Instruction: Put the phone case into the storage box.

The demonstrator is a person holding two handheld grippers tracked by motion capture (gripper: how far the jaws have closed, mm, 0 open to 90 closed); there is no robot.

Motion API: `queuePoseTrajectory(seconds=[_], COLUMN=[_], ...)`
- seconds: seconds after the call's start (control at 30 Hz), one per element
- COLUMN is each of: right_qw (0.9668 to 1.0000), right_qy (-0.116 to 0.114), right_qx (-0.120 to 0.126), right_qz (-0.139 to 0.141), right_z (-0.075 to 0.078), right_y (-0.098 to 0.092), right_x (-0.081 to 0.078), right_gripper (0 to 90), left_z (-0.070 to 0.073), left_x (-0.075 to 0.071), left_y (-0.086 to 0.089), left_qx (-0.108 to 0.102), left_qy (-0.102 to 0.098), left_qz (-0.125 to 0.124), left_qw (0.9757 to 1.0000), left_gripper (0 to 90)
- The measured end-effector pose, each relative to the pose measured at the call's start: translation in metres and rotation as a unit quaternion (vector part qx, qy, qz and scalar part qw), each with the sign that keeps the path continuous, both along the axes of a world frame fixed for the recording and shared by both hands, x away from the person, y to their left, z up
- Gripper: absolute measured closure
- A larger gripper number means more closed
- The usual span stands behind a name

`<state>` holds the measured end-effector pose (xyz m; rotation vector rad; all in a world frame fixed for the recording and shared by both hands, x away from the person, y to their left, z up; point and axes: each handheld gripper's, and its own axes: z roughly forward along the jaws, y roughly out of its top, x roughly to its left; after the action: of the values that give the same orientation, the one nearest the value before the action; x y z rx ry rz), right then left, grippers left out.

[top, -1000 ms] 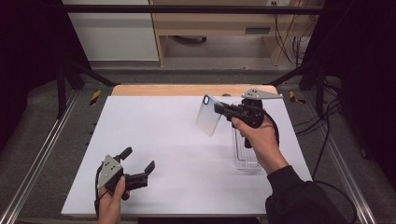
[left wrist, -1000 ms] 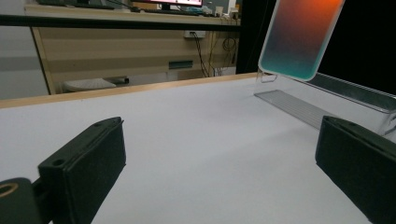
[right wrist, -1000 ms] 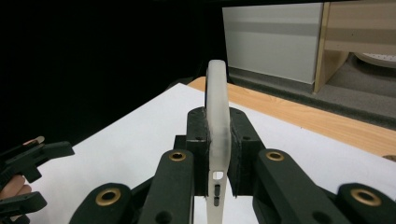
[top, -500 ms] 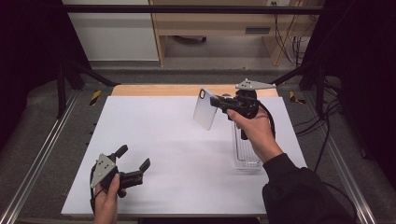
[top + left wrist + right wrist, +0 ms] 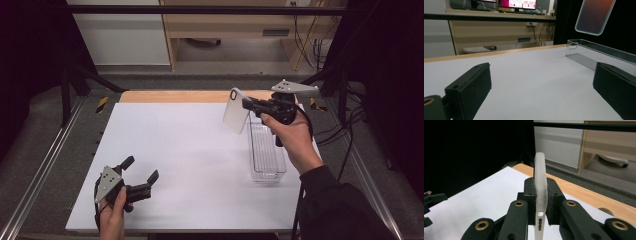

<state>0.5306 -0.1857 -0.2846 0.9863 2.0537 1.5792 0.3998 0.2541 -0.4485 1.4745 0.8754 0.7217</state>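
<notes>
Right tongs (image 5: 540,202) clamp the phone case (image 5: 540,182) by its edge (light, bendy, slippery); left tongs (image 5: 141,176) gape empty.

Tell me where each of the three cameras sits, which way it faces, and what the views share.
High view: above the person's side, looking forward and down on the white table; both hands, left gripper and right gripper show.
Left gripper view: low over the table, looking along its open jaws toward the clear tray.
Right gripper view: raised, looking along jaws shut on the phone case.
Shared: the phone case appears in all three; the clear tray in two.
</notes>
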Motion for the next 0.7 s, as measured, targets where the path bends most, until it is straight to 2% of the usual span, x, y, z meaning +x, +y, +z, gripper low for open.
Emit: queuePoseTrajectory(seconds=[0.27, 0.37, 0.4, 0.57, 0.7], right_qw=[0.9998, 0.9994, 0.9994, 0.9992, 0.9986], right_qy=[-0.012, -0.015, -0.015, -0.011, -0.004], right_qx=[0.002, -0.022, -0.022, -0.029, -0.036], right_qz=[-0.018, -0.022, -0.022, -0.024, -0.039], right_z=[0.01, 0.012, 0.012, 0.005, -0.002], right_y=[-0.027, -0.034, -0.034, -0.044, -0.052], right_x=[0.001, 0.006, 0.006, 0.017, 0.027], right_gripper=[81.1, 81.1, 81.1, 81.0, 81.0], left_z=[-0.002, -0.002, -0.003, -0.005, -0.006], left_x=[0.002, 0.002, 0.003, 0.007, 0.009], left_y=[0.003, 0.004, 0.004, 0.002, 0.002], left_qx=[0.001, 0.001, 0.0, 0.005, 0.01], left_qy=[0.001, 0.0, 0.001, 0.005, 0.007], left_qz=[0.004, 0.005, 0.005, 0.006, 0.004], left_qw=[1.0, 1.0, 1.0, 1.0, 0.9999], left_gripper=[1.5, 1.5, 1.5, 1.4, 1.4])
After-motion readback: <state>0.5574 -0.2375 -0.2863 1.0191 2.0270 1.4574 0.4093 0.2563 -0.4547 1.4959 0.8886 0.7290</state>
